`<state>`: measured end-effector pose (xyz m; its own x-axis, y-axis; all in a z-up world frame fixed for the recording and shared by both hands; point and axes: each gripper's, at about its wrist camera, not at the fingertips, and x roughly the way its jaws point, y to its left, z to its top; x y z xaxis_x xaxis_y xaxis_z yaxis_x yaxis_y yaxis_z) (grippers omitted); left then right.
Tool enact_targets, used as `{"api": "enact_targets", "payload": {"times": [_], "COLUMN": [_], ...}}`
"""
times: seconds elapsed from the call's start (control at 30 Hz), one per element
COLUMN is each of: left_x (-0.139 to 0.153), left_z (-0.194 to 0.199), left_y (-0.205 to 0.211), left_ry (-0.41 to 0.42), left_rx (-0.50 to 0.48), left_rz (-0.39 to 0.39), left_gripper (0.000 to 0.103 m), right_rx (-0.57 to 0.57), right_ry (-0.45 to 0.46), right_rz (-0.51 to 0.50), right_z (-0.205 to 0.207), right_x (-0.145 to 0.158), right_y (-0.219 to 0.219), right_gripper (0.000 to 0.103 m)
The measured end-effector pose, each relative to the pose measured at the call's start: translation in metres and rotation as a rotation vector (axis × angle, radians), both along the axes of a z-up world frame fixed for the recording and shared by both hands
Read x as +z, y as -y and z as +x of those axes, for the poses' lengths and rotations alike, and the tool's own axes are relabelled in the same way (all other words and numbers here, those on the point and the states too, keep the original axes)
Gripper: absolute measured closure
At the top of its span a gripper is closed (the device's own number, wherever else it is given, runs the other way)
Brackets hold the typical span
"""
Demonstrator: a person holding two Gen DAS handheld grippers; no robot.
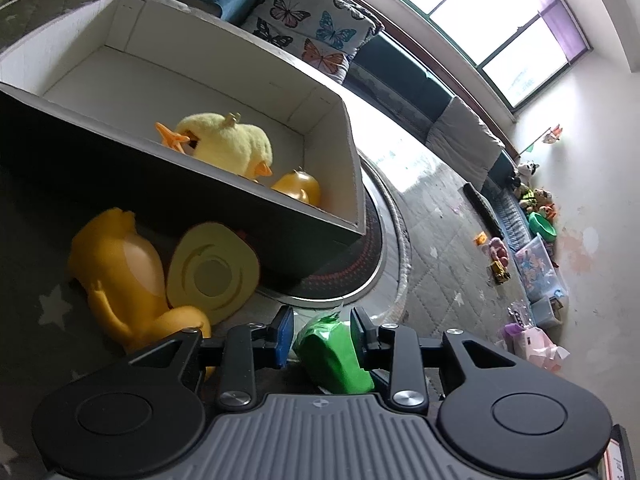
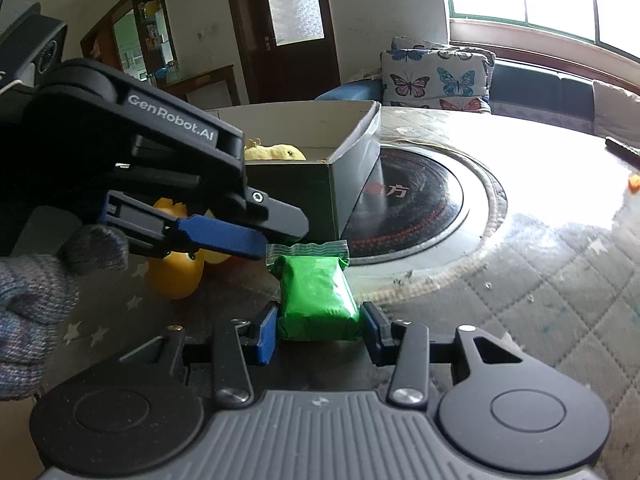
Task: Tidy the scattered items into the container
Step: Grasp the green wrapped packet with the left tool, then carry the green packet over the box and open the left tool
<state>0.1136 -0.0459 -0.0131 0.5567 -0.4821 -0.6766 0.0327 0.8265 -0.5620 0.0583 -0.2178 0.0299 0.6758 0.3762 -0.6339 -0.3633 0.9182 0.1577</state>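
two sets of tongs meet at one green packet (image 2: 318, 298). the right tongs (image 2: 319, 330) have a blue pad pressed on each side of it, pinching its near end. the left tongs (image 1: 322, 334) are spread wider than the packet (image 1: 334, 354), with its crimped end lying between their pads; one pad is close against the wrapper, though whether it touches i cannot tell. in the right wrist view the left tongs (image 2: 256, 246) come in from the left with a blue fingertip at the packet's far crimped edge. the packet lies on the star-patterned quilted cover (image 2: 560, 300), just in front of the dark box (image 1: 160, 196). inside the box sit a plush yellow duck (image 1: 228, 146) and an orange rubber toy (image 1: 300, 190). outside, against the box's near wall, lie an orange duck toy (image 1: 120, 272) and a pale yellow disc-based toy (image 1: 212, 268). butterfly cushions (image 1: 308, 20) rest beyond the box.
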Motion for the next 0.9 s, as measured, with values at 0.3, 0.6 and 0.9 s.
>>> {"api": "enact_targets", "payload": {"times": [0.3,0.6,0.9], "left_x": [-0.007,-0.011,0.008], "left_z": [0.0,0.0,-0.005], "left_y": [0.014,0.019,0.01], "left_ry": [-0.026,-0.033,0.015], "left_rx": [-0.037,-0.066,-0.065], "left_rz": [0.016,0.048,0.035], "left_gripper": [0.069,0.075,0.077], "right_rx": [-0.006,-0.007,-0.005], "right_ry": [0.001,0.01,0.057], "right_rz": [0.005,-0.001,0.008], "right_z": [-0.009,-0.01,-0.013], "right_x": [0.0,0.002,0.018], "right_y": [0.006,0.005,0.002], "right_gripper": [0.06,0.061,0.062]}}
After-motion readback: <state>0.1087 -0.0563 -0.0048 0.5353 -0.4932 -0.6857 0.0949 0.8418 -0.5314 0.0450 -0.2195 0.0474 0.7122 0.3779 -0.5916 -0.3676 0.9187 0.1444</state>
